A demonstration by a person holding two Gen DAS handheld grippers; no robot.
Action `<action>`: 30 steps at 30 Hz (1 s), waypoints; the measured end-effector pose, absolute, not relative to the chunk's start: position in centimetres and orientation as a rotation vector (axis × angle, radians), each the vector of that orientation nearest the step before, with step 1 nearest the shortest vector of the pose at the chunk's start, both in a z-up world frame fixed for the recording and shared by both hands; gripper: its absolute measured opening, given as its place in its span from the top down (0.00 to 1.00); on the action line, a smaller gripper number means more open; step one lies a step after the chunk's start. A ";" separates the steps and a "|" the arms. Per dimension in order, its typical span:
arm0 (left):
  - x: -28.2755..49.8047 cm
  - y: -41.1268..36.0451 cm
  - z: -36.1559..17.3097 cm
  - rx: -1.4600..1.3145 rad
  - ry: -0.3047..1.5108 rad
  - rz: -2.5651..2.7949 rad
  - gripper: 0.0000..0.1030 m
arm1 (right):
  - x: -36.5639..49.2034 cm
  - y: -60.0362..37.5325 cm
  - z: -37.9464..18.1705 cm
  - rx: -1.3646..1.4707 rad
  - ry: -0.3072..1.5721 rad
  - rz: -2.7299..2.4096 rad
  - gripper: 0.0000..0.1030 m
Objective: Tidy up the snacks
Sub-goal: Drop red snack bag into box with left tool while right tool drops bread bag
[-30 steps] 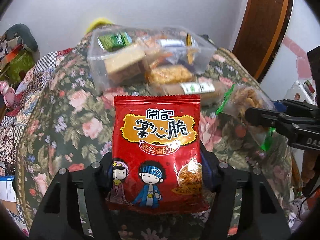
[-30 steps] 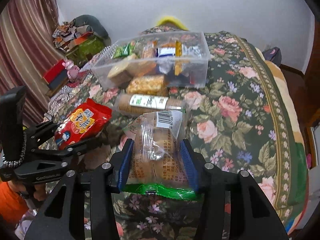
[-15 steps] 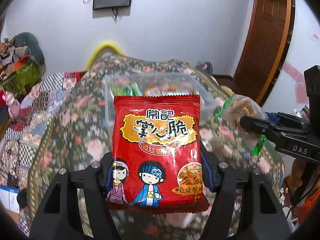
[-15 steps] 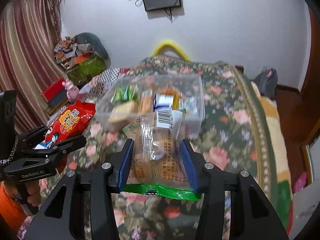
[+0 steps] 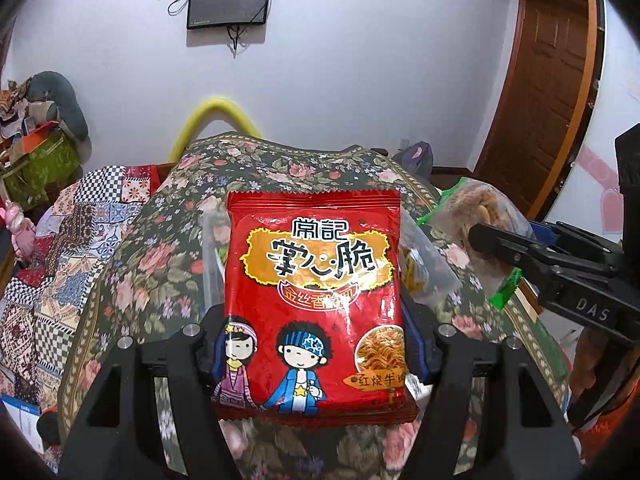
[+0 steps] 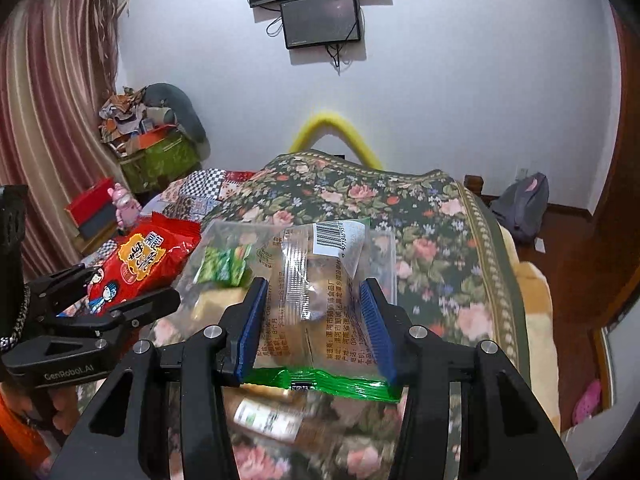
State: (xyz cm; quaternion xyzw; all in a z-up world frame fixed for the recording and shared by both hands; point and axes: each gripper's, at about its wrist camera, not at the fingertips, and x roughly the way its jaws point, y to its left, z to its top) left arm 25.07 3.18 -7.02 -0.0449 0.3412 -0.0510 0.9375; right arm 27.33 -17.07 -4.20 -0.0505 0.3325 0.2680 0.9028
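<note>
My left gripper point(image 5: 314, 344) is shut on a red noodle-snack packet point(image 5: 314, 280) with cartoon figures, held upright above the floral bed cover. The packet also shows in the right wrist view point(image 6: 140, 260), at the left. My right gripper point(image 6: 314, 320) is shut on a clear pastry bag point(image 6: 316, 292) with a green bottom seal; that bag shows at the right of the left wrist view point(image 5: 476, 208). A clear plastic snack box point(image 6: 224, 248) with a green packet inside sits just beyond both grippers, mostly hidden behind the held packets.
The floral bed cover point(image 6: 432, 240) spreads under everything. A wrapped biscuit roll point(image 6: 268, 420) lies below my right gripper. A patchwork quilt point(image 5: 60, 248) and clutter are at the left, a brown door point(image 5: 548, 92) at the right, and screens on the far wall point(image 6: 320, 20).
Both grippers have risen and tilted up with their packets still held. The snack box now sits lower in view and the wall and screens have come into sight.
</note>
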 end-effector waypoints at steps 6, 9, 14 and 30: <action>28.5 3.3 -7.7 -0.083 0.715 -0.105 0.36 | 30.6 -16.1 -5.2 -0.097 0.704 0.538 0.57; 30.2 3.3 -8.4 -0.094 0.734 -0.102 0.36 | 31.9 -15.6 -6.0 -0.106 0.716 0.522 0.57; 32.8 3.4 -10.0 -0.126 0.780 -0.110 0.36 | 33.8 -15.1 -7.6 -0.124 0.751 0.498 0.57; 35.2 3.2 -12.4 -0.122 0.827 -0.091 0.32 | 35.0 -14.5 -9.8 -0.162 0.820 0.496 0.55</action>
